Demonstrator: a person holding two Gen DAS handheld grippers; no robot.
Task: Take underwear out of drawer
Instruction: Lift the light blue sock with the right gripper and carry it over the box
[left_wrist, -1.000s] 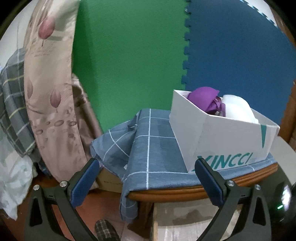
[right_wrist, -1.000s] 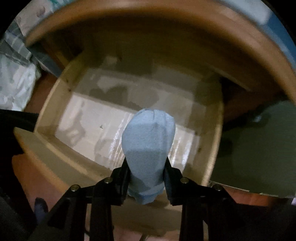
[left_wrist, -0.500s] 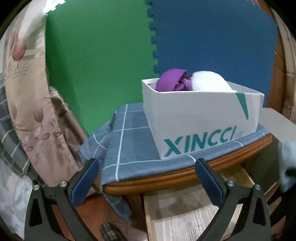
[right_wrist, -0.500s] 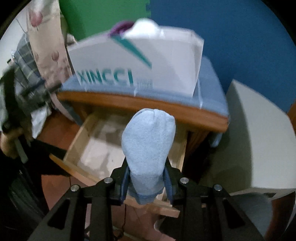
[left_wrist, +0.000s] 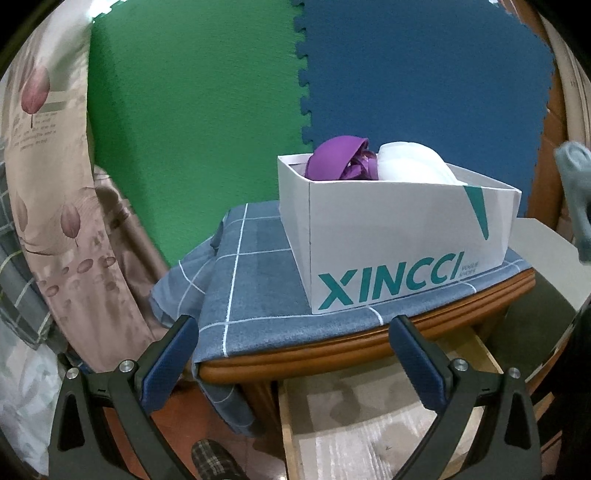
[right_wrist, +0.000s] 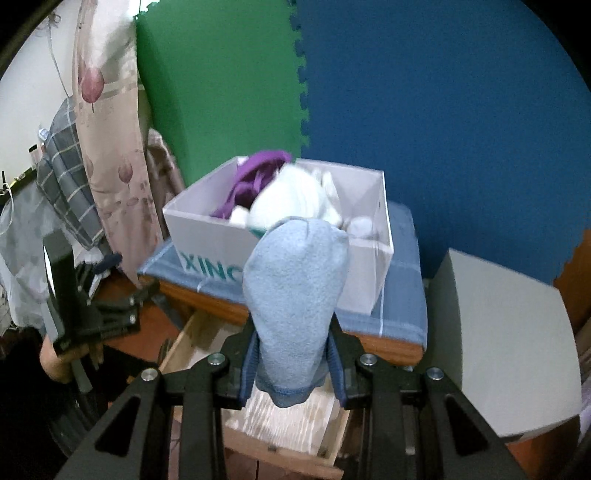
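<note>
Light blue garment (right_wrist: 295, 295) out of the open drawer (right_wrist: 280, 417)
Right gripper (right_wrist: 293, 363) pinches it above the white box (right_wrist: 207, 240); dropping it in remains; left gripper (left_wrist: 291, 363) spread, empty

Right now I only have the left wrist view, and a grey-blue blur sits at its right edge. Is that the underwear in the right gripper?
Observer: Yes. The right gripper is shut on a light blue piece of underwear, which stands up between the pads.
Operator: Is it above the drawer?
Observer: It appears in front of the white box, with the open drawer below it.
Operator: Any room in the box?
Observer: Its right end looks free beside the white garment.
</note>
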